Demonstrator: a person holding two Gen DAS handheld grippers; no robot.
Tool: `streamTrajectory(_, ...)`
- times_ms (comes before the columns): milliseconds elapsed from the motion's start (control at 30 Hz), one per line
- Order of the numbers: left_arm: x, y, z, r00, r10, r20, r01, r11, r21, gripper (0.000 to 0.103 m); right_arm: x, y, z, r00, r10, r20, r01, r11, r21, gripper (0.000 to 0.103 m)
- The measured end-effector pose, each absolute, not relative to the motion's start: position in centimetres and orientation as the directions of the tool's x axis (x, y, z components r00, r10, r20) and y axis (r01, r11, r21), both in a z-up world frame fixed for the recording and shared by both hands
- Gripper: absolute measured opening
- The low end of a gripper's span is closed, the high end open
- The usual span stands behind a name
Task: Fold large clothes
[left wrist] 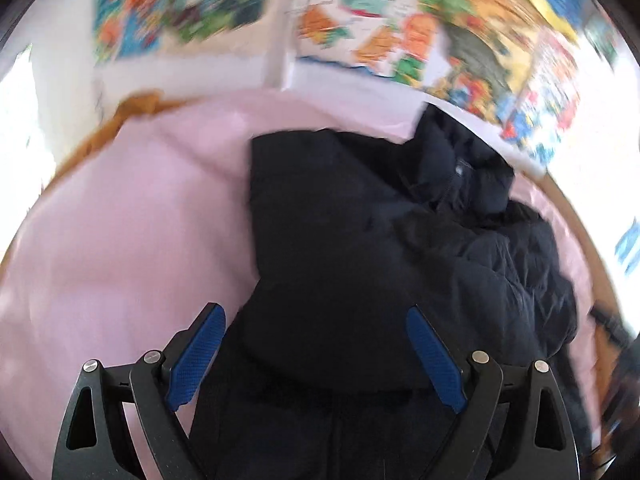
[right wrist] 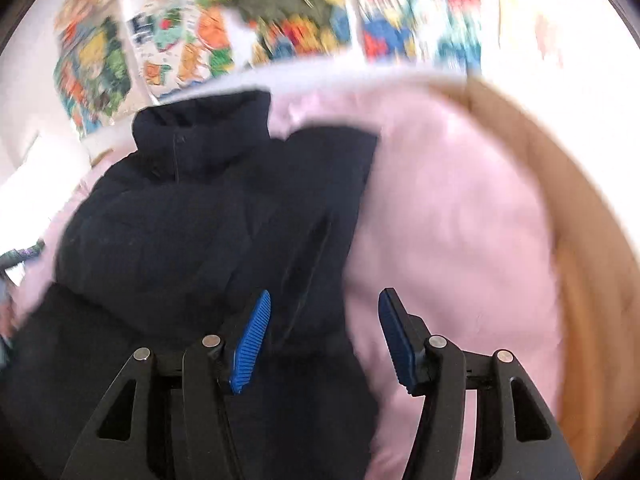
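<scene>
- Your left gripper (left wrist: 316, 314) has its jaws spread wide, nothing between the blue pads (left wrist: 196, 354); it hangs over the near edge of the dark jacket (left wrist: 360, 240).
- Your right gripper (right wrist: 324, 300) is also spread apart and empty; its left pad (right wrist: 251, 340) sits over the jacket (right wrist: 192, 232), the right pad over the pink sheet (right wrist: 460, 220).
- Jacket = dark navy/black puffer, lying on the pink sheet (left wrist: 140, 220), partly folded: one side panel is laid flat over the body, w/ a straight edge showing.
- Collar (right wrist: 200, 132) stands up at the far end, toward the wall; a small snap/zip pull shows at its front.
- In left wrist view the quilted bulk bunches up on the right side of the garment, collar (left wrist: 460, 152) at far right.
- Sheet covers the surface; a tan/brown border (right wrist: 580, 220) shows along its edge.
- Colourful posters (left wrist: 380, 20) on the white wall behind, too blurred to read.
- Both views motion-blurred, so fine detail on the fabric can't be made out.
</scene>
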State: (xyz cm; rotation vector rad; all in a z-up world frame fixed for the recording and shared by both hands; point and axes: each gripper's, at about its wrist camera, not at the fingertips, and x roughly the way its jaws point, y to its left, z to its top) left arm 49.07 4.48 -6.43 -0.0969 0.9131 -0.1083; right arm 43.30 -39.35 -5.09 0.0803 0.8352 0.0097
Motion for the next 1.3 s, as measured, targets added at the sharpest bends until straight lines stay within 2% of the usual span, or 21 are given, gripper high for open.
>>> streamTrajectory(100,50.6,1.5,-7.1,0.579,-0.12,-0.806,0.144,0.989,-0.044,0.092,44.7,-35.4,-4.2,0.693,0.078,-0.717,-0.15,0.988,-0.036,0.049)
streamTrajectory(200,52.0,-0.6,-9.0,0.561,-0.018,-0.828,0.173,0.98,0.096,0.092,45.7,-31.6,-5.1,0.706,0.04,-0.707,-0.252,0.947,-0.198,0.026)
streamTrajectory(233,52.5,-0.9,-10.0,0.543,0.013,-0.84,0.176,0.976,0.129,0.093,46.3,-30.7,-5.8,0.698,0.022,-0.715,-0.266,0.936,-0.23,0.022)
streamTrajectory(300,53.5,-0.8,-11.6,0.503,0.031,-0.864,0.181,0.974,0.14,0.096,47.6,-29.9,-7.7,0.654,-0.014,-0.756,-0.277,0.926,-0.257,0.021)
streamTrajectory(400,54.9,0.0,-13.2,0.463,-0.005,-0.886,0.174,0.981,0.085,0.1,49.1,-29.5,-10.7,0.601,-0.06,-0.797,-0.274,0.921,-0.276,0.021)
streamTrajectory(667,56.6,0.5,-15.8,0.444,0.002,-0.896,0.183,0.979,0.093,0.103,51.5,-28.1,-13.4,0.585,-0.123,-0.801,-0.298,0.887,-0.354,0.021)
streamTrajectory(833,55.9,2.0,-14.0,0.47,-0.044,-0.882,0.184,0.982,0.05,0.103,51.2,-27.6,-13.1,0.588,-0.132,-0.798,-0.287,0.888,-0.359,0.022)
streamTrajectory(900,55.2,2.8,-12.6,0.507,-0.071,-0.859,0.191,0.981,0.032,0.103,49.8,-28.8,-11.6,0.588,-0.044,-0.808,-0.269,0.931,-0.247,0.027)
streamTrajectory(967,54.6,3.7,-10.4,0.564,-0.11,-0.818,0.213,0.977,0.016,0.103,49.8,-30.7,-9.6,0.602,0.047,-0.797,-0.239,0.963,-0.124,0.047)
streamTrajectory(1000,54.5,3.9,-9.6,0.583,-0.124,-0.803,0.221,0.975,0.01,0.103,49.8,-31.7,-8.4,0.625,0.082,-0.776,-0.215,0.974,-0.071,0.062)
streamTrajectory(1033,54.7,4.0,-8.6,0.601,-0.135,-0.788,0.227,0.974,0.005,0.103,49.9,-32.3,-7.5,0.644,0.101,-0.758,-0.201,0.979,-0.04,0.07)
streamTrajectory(1133,56.3,3.3,-5.8,0.619,-0.17,-0.767,0.247,0.969,-0.016,0.103,51.1,-33.7,-4.4,0.665,0.169,-0.727,-0.184,0.981,0.06,0.072)
streamTrajectory(1300,61.3,-0.3,-2.8,0.662,-0.212,-0.719,0.251,0.966,-0.053,0.103,55.4,-34.0,-1.4,0.662,0.221,-0.716,-0.174,0.975,0.14,0.072)
